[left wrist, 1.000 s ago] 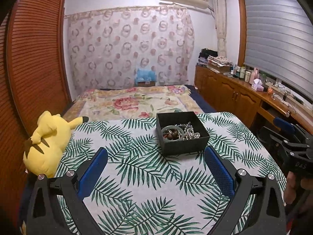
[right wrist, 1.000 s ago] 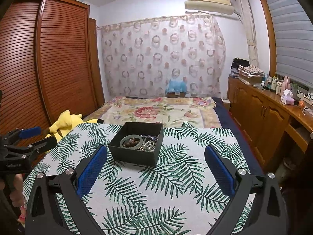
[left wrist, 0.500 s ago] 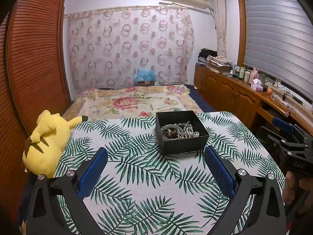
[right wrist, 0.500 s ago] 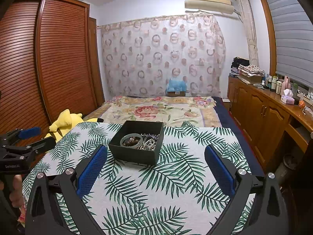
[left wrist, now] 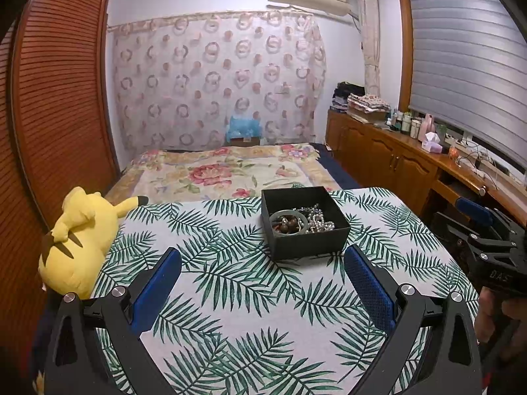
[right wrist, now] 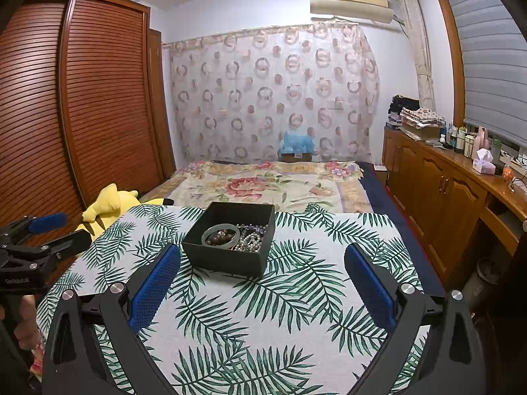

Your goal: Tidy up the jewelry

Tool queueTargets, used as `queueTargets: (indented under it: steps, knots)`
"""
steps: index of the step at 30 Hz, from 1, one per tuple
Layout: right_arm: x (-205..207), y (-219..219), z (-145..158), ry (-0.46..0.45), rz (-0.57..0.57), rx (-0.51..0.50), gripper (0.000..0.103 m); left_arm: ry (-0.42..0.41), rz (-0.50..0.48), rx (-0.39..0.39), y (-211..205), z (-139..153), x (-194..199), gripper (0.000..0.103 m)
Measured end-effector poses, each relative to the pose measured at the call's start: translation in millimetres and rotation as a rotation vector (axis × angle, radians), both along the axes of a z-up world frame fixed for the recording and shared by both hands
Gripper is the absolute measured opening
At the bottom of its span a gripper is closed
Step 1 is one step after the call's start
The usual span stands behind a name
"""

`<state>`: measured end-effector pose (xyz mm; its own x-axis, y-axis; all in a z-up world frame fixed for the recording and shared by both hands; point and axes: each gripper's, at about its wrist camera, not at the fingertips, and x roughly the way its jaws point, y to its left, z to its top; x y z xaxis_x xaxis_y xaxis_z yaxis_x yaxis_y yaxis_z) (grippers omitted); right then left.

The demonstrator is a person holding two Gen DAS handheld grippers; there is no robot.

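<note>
A black open box [left wrist: 304,222] [right wrist: 230,238] stands on the palm-leaf tablecloth [left wrist: 237,283] [right wrist: 290,299]. Inside lie a grey-green bangle [left wrist: 289,222] [right wrist: 220,234] around dark brown beads, and a heap of pearl-like bead strings [left wrist: 318,221] [right wrist: 251,238]. My left gripper [left wrist: 262,291] hovers open short of the box, nothing between its blue pads. My right gripper [right wrist: 262,288] is open too, with the box just beyond its left pad. Each gripper shows at the edge of the other's view: the right gripper [left wrist: 484,230], the left gripper [right wrist: 42,233].
A yellow plush toy [left wrist: 80,240] [right wrist: 110,202] lies at the table's left edge. A bed with a floral cover [left wrist: 224,172] lies behind the table. A wooden wardrobe [right wrist: 82,105] is on the left, a wooden counter with bottles [left wrist: 411,151] on the right.
Both views have shifted only slightly; the box sits a touch nearer in each. Both grippers stay open and the jewelry has not moved.
</note>
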<state>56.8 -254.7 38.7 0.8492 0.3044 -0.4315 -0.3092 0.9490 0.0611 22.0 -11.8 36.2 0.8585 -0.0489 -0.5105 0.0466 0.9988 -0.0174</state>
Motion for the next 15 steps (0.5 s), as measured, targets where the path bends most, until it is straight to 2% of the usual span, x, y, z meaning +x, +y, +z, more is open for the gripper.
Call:
queueTargets:
  steps: [15]
  knots:
    - [0.3, 0.0, -1.9, 0.002, 0.0, 0.001, 0.1, 0.002, 0.0, 0.0, 0.5, -0.6, -1.7, 0.095]
